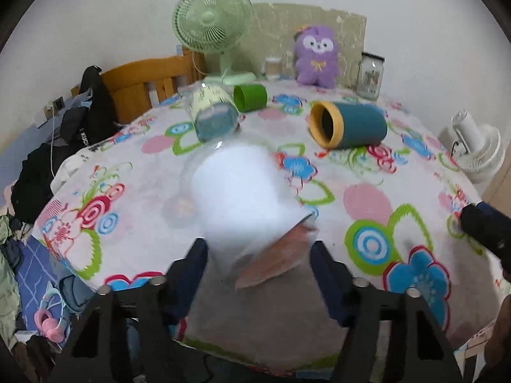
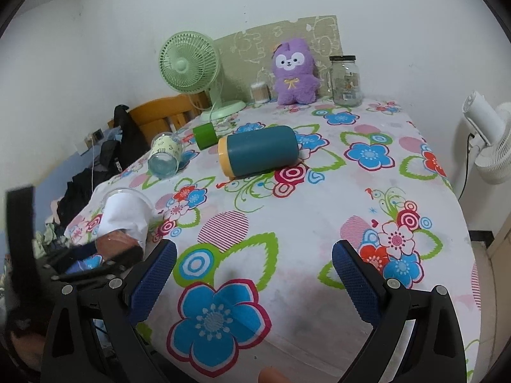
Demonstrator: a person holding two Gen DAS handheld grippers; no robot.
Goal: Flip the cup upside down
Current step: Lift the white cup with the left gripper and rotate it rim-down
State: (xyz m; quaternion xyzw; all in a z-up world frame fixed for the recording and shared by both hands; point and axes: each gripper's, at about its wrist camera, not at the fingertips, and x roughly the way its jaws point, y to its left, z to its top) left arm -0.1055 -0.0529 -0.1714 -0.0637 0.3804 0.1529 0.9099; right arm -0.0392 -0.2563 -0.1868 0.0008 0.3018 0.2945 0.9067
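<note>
A clear plastic cup with a white paper liner [image 1: 246,204] is held tilted above the flowered tablecloth, blurred by motion, its mouth pointing away and up. My left gripper [image 1: 258,265] is shut on its base end, one blue finger [image 1: 191,265] on each side. The same cup [image 2: 126,214] shows at the left of the right wrist view, in the left gripper. My right gripper [image 2: 254,274] is open and empty over the table's near edge, its blue pads [image 2: 153,281] wide apart.
On the table [image 2: 319,210] lie a teal cup with a yellow rim [image 1: 348,124], a green cup [image 1: 250,97] and a clear cup on its side [image 1: 214,111]. At the back stand a green fan [image 1: 212,22], a purple plush [image 1: 316,56] and a glass jar [image 1: 370,75]. A white fan [image 2: 488,137] stands right.
</note>
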